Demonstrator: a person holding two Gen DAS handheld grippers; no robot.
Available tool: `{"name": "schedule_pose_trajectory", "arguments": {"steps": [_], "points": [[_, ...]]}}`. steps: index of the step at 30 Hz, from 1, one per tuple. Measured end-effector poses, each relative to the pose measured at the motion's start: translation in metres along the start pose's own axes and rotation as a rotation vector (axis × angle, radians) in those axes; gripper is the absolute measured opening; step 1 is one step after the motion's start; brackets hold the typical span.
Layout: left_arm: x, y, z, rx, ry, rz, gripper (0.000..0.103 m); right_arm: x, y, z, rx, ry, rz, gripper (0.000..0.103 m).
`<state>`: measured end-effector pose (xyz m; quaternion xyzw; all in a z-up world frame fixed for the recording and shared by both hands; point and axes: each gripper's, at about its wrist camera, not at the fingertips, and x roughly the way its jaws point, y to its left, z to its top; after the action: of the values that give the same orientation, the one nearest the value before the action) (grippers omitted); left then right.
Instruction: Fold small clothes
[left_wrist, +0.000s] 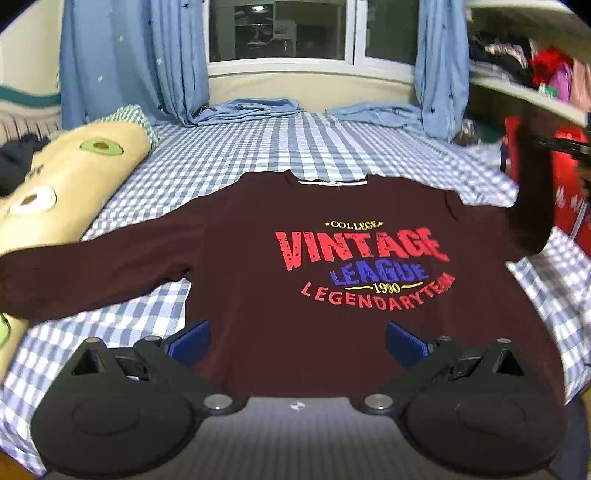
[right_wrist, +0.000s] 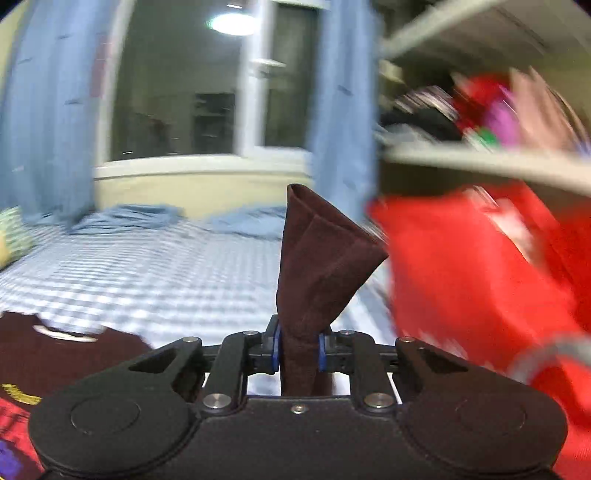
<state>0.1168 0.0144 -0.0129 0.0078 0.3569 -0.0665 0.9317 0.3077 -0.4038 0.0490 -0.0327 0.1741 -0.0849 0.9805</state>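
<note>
Maroon long-sleeve shirt (left_wrist: 280, 266) lies face up on the bed (left_wrist: 229, 155), collar toward the window end, hem toward my left gripper. Print reads VINTAGE LEAGUE LEGENDARY TEAM in red, blue and yellow. One sleeve (left_wrist: 92, 273) is spread flat out toward the bed's left edge, its end reaching the cream bolster pillow (left_wrist: 70, 184) that runs along that edge. The other sleeve (right_wrist: 317, 266) is lifted off the bed at the right edge: my right gripper (right_wrist: 298, 349) has its jaws pinched narrow on it, cuff fabric standing up between the blue pads (right_wrist: 276, 349) and fanning out above them. In the left wrist view that raised sleeve shows as a dark blurred strip at the right.

My left gripper (left_wrist: 297, 341) is spread wide, blue pads (left_wrist: 192, 338) well apart over the shirt's lower body, holding nothing; cannot tell if it touches the cloth.

Bed sheet is blue-white check. Blue curtains (left_wrist: 133, 59) hang at the window end, their bottoms pooled on the sheet. Red fabric (right_wrist: 476, 280) beside the bed's right edge, blurred. Shelf (left_wrist: 524, 85) above it holds mixed clothes, too blurred to name.
</note>
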Motion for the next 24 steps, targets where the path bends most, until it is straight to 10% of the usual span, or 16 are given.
{"name": "schedule_pose_trajectory", "arguments": {"steps": [8, 20, 24], "points": [[-0.022, 0.051, -0.007, -0.077, -0.039, -0.008, 0.102, 0.020, 0.187, 0.038, -0.200, 0.044, 0.181, 0.019], [-0.032, 0.157, -0.012, -0.303, -0.156, 0.072, 0.102, 0.077, 0.361, -0.074, -0.410, 0.376, 0.310, 0.024], [-0.032, 0.176, -0.016, -0.323, -0.286, 0.098, 0.102, 0.063, 0.371, -0.083, -0.525, 0.344, 0.293, 0.084]]}}
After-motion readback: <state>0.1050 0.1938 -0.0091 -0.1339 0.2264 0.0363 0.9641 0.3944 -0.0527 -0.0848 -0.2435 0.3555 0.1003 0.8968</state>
